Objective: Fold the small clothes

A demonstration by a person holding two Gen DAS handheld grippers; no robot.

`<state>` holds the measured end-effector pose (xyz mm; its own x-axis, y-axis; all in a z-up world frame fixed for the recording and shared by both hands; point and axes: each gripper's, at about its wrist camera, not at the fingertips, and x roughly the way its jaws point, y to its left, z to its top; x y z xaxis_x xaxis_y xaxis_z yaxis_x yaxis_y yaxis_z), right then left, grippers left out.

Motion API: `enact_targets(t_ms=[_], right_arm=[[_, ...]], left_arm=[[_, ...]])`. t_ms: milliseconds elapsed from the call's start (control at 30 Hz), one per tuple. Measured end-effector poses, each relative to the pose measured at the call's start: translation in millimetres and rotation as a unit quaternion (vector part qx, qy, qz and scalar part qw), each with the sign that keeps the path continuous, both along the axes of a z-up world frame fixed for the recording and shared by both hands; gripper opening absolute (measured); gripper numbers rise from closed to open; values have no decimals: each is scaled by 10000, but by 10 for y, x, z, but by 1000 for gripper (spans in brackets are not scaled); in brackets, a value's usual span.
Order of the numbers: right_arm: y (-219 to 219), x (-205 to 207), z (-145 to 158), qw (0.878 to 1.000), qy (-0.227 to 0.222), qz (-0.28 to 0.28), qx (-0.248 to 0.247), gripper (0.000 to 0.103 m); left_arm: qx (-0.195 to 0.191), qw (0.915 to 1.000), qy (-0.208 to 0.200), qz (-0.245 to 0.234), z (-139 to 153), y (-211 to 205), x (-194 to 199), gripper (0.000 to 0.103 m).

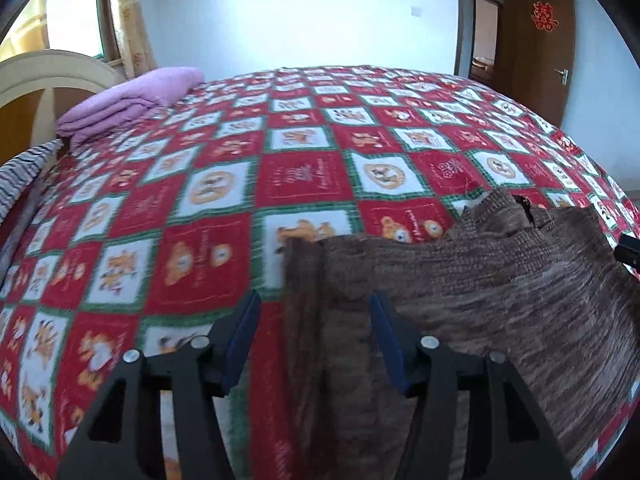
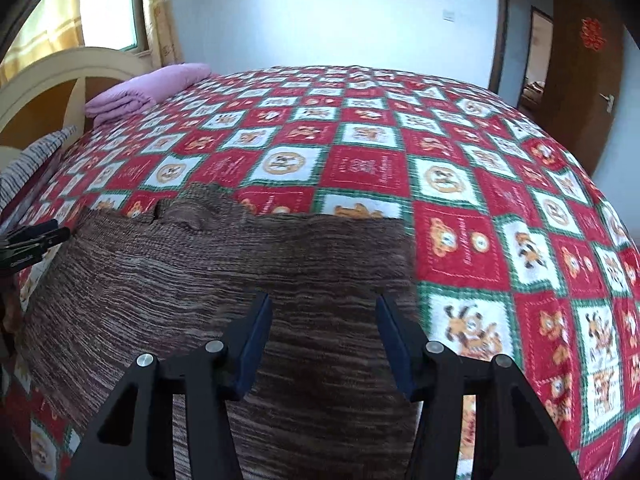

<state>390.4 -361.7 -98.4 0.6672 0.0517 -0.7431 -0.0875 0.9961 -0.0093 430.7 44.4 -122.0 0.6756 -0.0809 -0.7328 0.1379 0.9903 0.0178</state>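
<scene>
Covering nearly everything before me is the bed (image 1: 180,264), spread with a red, white and green checked blanket (image 2: 500,240) printed with little bears. On its near part lies the brown knitted garment (image 2: 240,280), spread fairly flat, its far edge uneven with a small dark gap or notch near the collar end; in the left wrist view it sits to the right and one edge is folded over into a long vertical band just ahead of my fingers. A folded pink quilt (image 1: 132,100) rests at the far left corner of the bed, beside the cream headboard (image 1: 48,76), and a striped cloth (image 1: 20,180) hangs at the left edge. A brown door (image 1: 536,36) with a red paper decoration stands at the right wall. My left tool (image 1: 314,320) hovers with its jaws spread wide, released, over the garment's folded edge, one blue pad on each side of that band. My right tool (image 2: 322,320) is likewise spread open, gripping nothing, above the garment's right portion near its right edge.
</scene>
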Motion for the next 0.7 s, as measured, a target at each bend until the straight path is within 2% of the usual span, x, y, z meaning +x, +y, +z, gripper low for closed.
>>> enact_targets(t_ms=[67, 100, 167, 233, 300, 400, 700], right_arm=[[-63, -34, 13, 10000, -33, -69, 5, 55], [-97, -53, 17, 9999, -53, -107, 16, 55], [-176, -90, 26, 9997, -101, -196, 43, 55], [-261, -116, 29, 9995, -148, -284, 81, 55], [-331, -126, 23, 9991, -169, -371, 101, 55], [-452, -107, -13, 9981, -112, -551, 246, 55], [-514, 135, 11, 9973, 2, -588, 438, 55]], left_arm=[[143, 9997, 132, -133, -65, -106, 104, 56], [229, 9995, 157, -155, -106, -154, 147, 37], [157, 9991, 256, -292, -143, -183, 167, 9], [169, 9995, 120, -251, -128, -191, 124, 4], [172, 9997, -95, -162, -79, -158, 56, 4], [-64, 9992, -401, 49, 28, -12, -33, 4], [-93, 9988, -413, 265, -10, 94, -11, 4]])
